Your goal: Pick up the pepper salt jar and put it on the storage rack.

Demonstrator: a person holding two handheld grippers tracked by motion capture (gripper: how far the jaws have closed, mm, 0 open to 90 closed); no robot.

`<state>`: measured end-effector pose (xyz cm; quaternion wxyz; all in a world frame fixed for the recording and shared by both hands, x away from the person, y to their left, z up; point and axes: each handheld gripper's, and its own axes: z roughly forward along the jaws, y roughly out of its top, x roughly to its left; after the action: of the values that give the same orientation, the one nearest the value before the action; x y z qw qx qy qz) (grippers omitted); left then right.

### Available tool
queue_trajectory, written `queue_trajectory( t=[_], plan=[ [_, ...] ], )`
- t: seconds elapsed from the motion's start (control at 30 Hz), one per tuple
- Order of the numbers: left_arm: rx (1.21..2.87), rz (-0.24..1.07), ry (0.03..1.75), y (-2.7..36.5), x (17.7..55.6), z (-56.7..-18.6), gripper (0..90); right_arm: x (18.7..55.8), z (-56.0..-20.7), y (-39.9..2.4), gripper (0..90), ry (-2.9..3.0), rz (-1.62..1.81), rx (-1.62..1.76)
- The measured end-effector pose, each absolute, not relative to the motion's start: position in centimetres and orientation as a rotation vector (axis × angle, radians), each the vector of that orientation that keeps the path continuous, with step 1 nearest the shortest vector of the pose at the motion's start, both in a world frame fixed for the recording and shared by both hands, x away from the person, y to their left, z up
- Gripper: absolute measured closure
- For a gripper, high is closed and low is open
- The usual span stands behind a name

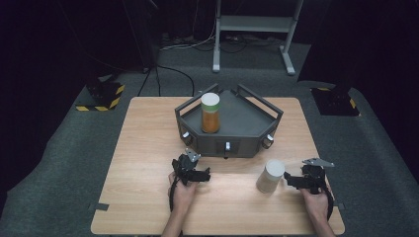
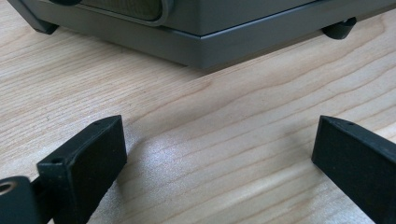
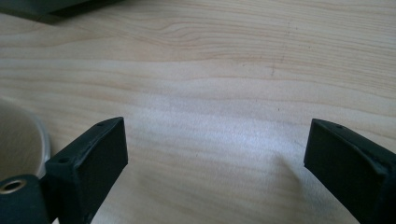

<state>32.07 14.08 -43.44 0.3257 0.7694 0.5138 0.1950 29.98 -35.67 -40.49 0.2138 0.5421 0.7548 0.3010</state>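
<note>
high view: the right tongs (image 1: 289, 180) rest on the worktop (image 1: 148, 148) just beside the white jar (image 1: 270, 176), jaws wide, holding nothing. the left tongs (image 1: 203, 174) gape empty too, near the tray (image 1: 247, 118).

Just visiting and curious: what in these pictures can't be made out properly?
- Beige white-capped jar: cut off by the right gripper view's left edge.
- Dark grey railed tray: top cropped in the left gripper view.
- Orange white-capped jar: label too small to read, high view.
</note>
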Motion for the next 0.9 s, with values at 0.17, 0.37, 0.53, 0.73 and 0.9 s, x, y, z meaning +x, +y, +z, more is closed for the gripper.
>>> queue_trajectory(
  t=[0.17, 0.37, 0.53, 0.73, 0.9],
  plan=[
    [2.016, 0.511, 1.347, 14.1, 32.1, -43.4, 3.0, 29.1, -40.2, -35.9, 6.2, 2.109, 0.846, 1.478],
    [2.017, 0.511, 1.347, 14.1, 32.1, -43.4, 3.1, 27.4, -39.9, -36.8, 7.6, 2.118, 0.857, 1.456],
    [2.015, 0.511, 1.348, 14.1, 32.1, -43.5, 3.1, 26.2, -39.7, -37.5, 7.6, 2.150, 0.860, 1.422],
    [2.015, 0.511, 1.347, 14.1, 32.1, -43.5, 3.1, 25.4, -39.8, -38.3, 6.9, 2.202, 0.898, 1.379],
    [2.014, 0.511, 1.348, 14.1, 32.1, -43.5, 3.1, 25.5, -39.7, -38.3, 6.7, 2.293, 0.954, 1.311]
  ],
)
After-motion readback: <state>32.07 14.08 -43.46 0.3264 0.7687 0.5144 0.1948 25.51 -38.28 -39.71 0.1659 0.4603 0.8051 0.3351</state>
